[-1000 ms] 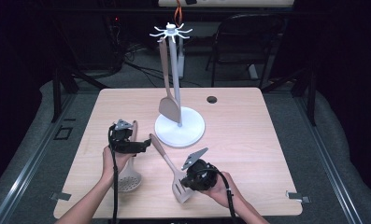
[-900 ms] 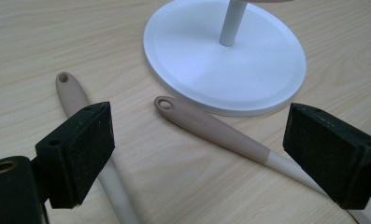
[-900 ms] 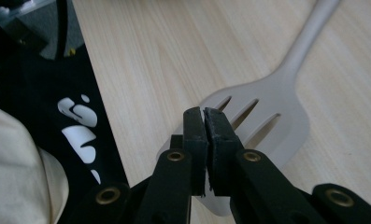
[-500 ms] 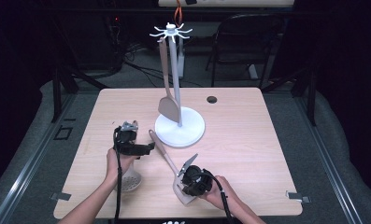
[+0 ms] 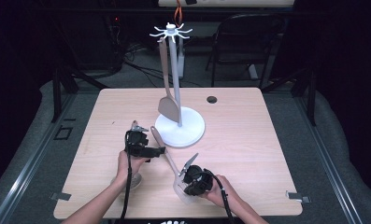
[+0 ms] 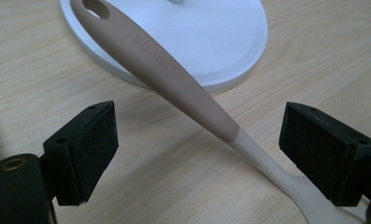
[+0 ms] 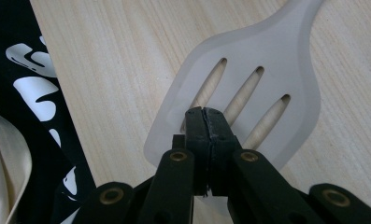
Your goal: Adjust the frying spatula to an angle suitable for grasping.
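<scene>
With the right gripper [image 7: 205,126] clamped shut on the pale slotted plastic spatula [image 7: 248,93] lying on the wooden table [image 5: 248,140], centre the left gripper's [image 6: 197,154] wide-open fingers around its tan handle before squeezing.

Both grippers black. Left gripper [image 6: 197,149]: square foam-faced pads [image 6: 92,140] with small holes on the top edge, brass rivet on the link below the left pad. Right gripper [image 7: 206,140]: narrow ribbed pads, three brass rivets behind them. Black cable [image 5: 127,196] trails behind each. Forearms bare.
</scene>
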A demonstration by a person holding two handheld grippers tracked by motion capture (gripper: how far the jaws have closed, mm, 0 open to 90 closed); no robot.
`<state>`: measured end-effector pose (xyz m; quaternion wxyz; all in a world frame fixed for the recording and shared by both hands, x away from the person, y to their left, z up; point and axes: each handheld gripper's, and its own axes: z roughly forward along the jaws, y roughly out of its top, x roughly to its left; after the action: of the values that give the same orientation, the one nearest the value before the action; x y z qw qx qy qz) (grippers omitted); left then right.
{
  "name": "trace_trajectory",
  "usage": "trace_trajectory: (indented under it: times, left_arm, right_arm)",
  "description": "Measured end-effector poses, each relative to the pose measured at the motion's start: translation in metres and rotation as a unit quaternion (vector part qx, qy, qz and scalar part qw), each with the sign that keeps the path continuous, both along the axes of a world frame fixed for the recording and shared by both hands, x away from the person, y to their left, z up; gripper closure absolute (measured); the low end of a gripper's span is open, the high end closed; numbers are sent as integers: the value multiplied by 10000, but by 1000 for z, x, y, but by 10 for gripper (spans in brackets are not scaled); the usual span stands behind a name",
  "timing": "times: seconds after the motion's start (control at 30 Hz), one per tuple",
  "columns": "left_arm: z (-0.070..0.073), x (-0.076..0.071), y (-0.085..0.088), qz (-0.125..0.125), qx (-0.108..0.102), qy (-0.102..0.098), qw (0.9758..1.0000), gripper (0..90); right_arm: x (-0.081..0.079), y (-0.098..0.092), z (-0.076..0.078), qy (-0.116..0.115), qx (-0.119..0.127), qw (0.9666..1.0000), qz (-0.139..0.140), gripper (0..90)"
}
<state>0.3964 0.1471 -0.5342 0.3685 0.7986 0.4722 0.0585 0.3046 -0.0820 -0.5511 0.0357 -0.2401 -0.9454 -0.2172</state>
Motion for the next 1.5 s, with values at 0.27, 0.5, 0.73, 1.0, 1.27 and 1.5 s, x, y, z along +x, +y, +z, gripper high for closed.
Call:
trace_trajectory:
  times: [0.27, 0.5, 0.73, 1.0, 1.27, 1.5]
  left_arm:
    - [-11, 15, -8, 1, 23, 223, 9997, 159]
    - [-15, 20, -6, -13, -32, 317, 9995, 251]
    - [-15, 23, -14, -125, 29, 367, 9992, 314]
    - [-17, 25, -19, -4, 128, 447, 9989, 420]
    - [-15, 24, -15, -32, -113, 475, 9988, 470]
    - [-6, 17, -11, -57, -473, 290, 9984, 519]
  right_arm:
    - [0, 0, 2, -100, -155, 9998, 116, 900]
    - [1, 0, 1, -68, -139, 9998, 127, 899]
    - [1, 0, 1, -83, -140, 9998, 128, 898]
    - [0, 1, 0, -72, -62, 9999, 103, 898]
    - [0, 1, 1, -64, -82, 9999, 112, 897]
    - [1, 1, 2, -67, -100, 9998, 135, 897]
